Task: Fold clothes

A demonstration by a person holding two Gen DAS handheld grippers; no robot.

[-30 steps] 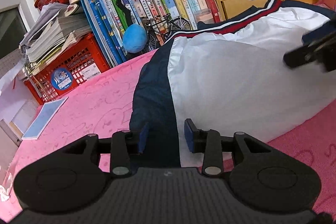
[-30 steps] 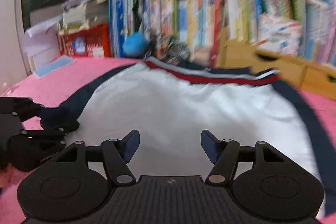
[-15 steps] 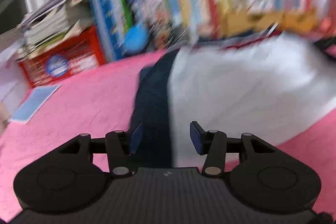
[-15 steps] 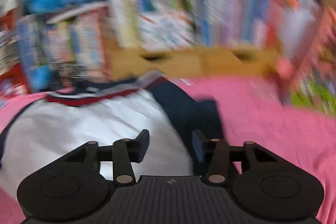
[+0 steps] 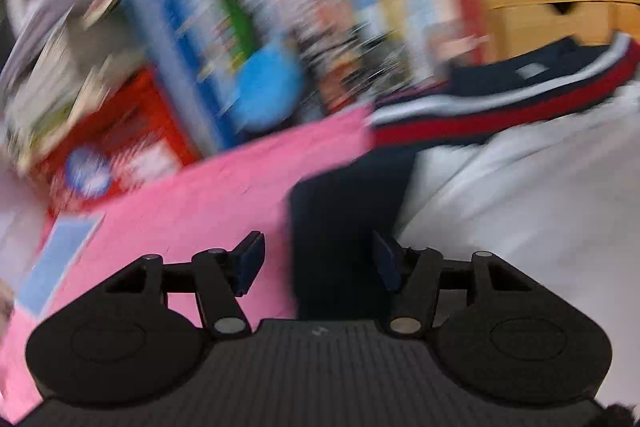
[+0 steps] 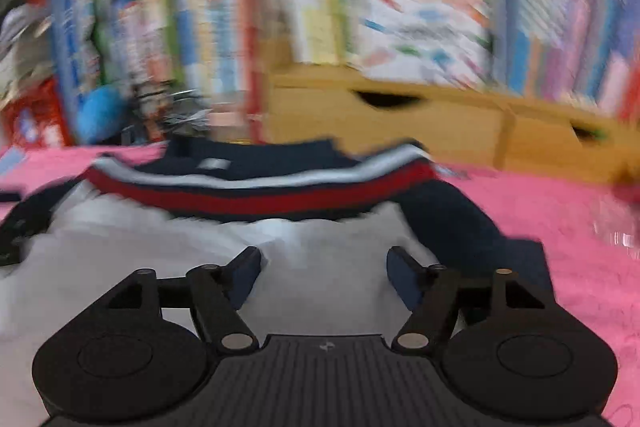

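Both grippers, left gripper [image 5: 318, 259] and right gripper [image 6: 324, 273], have just been opening, jaws apart and empty, over the soft, limp shirt [image 6: 168, 267]; its navy sleeve edges look best to pinch.

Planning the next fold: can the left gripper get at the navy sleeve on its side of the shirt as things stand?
Probably yes. The left gripper has just been opening, and the navy sleeve lies flat right ahead between its jaws, with nothing over it.
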